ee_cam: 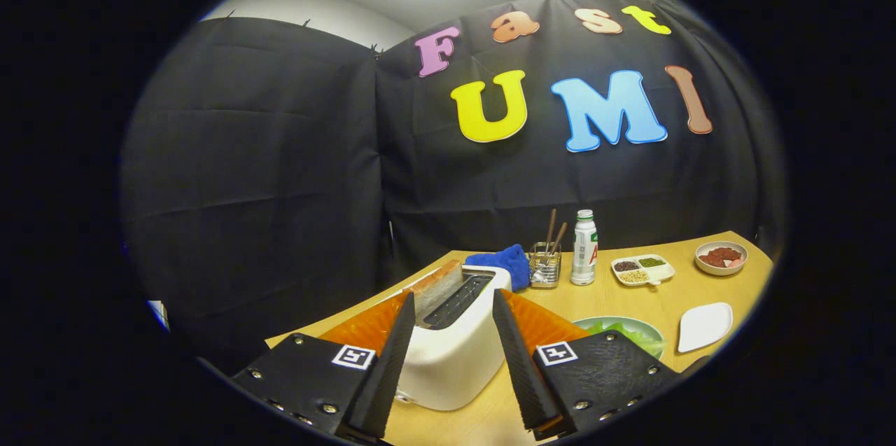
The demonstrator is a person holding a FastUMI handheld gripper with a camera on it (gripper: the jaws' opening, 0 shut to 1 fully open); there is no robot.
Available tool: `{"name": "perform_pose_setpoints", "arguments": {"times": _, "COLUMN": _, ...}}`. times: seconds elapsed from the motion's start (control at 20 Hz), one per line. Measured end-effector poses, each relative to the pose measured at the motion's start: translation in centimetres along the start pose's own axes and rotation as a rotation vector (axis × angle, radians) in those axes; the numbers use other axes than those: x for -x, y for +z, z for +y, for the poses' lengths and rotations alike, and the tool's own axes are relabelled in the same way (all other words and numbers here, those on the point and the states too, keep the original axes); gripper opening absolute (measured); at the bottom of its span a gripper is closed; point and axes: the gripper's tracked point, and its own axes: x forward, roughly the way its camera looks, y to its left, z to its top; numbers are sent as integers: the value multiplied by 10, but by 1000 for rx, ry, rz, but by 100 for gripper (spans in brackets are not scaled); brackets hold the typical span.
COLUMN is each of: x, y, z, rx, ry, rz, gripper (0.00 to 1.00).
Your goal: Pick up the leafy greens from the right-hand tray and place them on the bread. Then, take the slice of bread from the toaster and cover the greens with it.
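With fingers spread wide astride the toaster (458,348), the gripper (451,334) holds nothing; bread slice (435,286) stands in its slot, greens (626,332) on a green plate (654,341). Likely bread-fetching step: close on the slice, lift straight.

bread slice (435,286) upright in toaster (458,341), seemingly

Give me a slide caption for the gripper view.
Open hand-held gripper straddles the white toaster, bread slice poking from its slot.
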Motion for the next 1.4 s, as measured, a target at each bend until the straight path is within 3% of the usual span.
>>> {"name": "perform_pose_setpoints", "arguments": {"times": 0.4, "x": -51, "y": -25, "z": 36, "rx": 27, "ry": -28, "rz": 67, "gripper": 69}}
{"name": "perform_pose_setpoints", "arguments": {"times": 0.65, "x": -74, "y": -34, "z": 33, "rx": 4, "ry": -140, "rz": 117, "gripper": 69}}
{"name": "perform_pose_setpoints", "arguments": {"times": 0.9, "x": -94, "y": -30, "z": 34, "rx": 25, "ry": -234, "rz": 87, "gripper": 65}}
{"name": "perform_pose_setpoints", "arguments": {"times": 1.0, "x": -95, "y": -31, "z": 32, "rx": 9, "ry": -270, "rz": 88, "gripper": 47}}
{"name": "perform_pose_setpoints", "arguments": {"times": 1.05, "x": -98, "y": -31, "z": 35, "rx": 4, "ry": -271, "rz": 88, "gripper": 48}}
{"name": "perform_pose_setpoints", "arguments": {"times": 1.15, "x": -99, "y": -31, "z": 35, "rx": 42, "ry": -306, "rz": 100, "gripper": 20}}
{"name": "perform_pose_setpoints", "arguments": {"times": 1.25, "x": -102, "y": -33, "z": 33, "rx": 96, "ry": -326, "rz": 116, "gripper": 23}}
{"name": "perform_pose_setpoints", "arguments": {"times": 1.3, "x": -94, "y": -31, "z": 36, "rx": 105, "ry": -334, "rz": 107, "gripper": 7}}
{"name": "perform_pose_setpoints", "arguments": {"times": 1.4, "x": -102, "y": -31, "z": 38, "rx": 123, "ry": -335, "rz": 120, "gripper": 7}}
